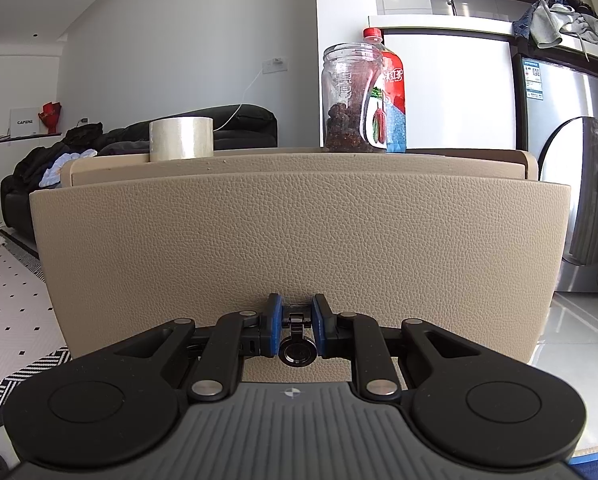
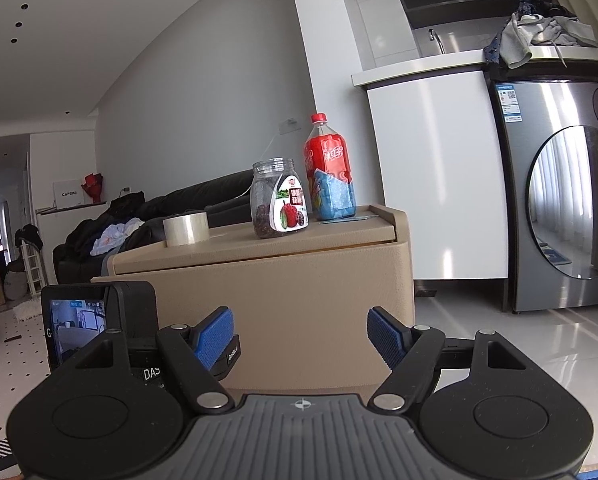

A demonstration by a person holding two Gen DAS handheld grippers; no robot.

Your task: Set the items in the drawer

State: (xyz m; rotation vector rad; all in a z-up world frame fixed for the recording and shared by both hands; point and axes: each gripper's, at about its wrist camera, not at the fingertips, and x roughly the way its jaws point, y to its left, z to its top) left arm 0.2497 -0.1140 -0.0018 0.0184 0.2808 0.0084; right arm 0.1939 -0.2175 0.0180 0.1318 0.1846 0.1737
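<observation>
A beige leather-textured cabinet point(image 2: 283, 280) stands on the floor, and its drawer front point(image 1: 299, 232) sits slightly forward of the body. My left gripper point(image 1: 297, 314) is shut on the small black drawer handle point(image 1: 297, 350) low on that front. On the cabinet top rest a roll of clear tape point(image 1: 181, 139), a clear plastic jar point(image 1: 349, 100) of dark dried fruit and a red-capped drink bottle point(image 1: 395, 92). The right wrist view shows the tape point(image 2: 186, 229), jar point(image 2: 277, 204) and bottle point(image 2: 331, 172) too. My right gripper point(image 2: 301, 334) hangs open and empty in front of the cabinet.
A silver washing machine point(image 2: 559, 200) and a white counter point(image 2: 439, 168) stand to the right on glossy tiles. A dark sofa point(image 2: 159, 216) piled with clothes lies behind the cabinet on the left. The left gripper's camera body point(image 2: 99, 328) shows beside my right gripper.
</observation>
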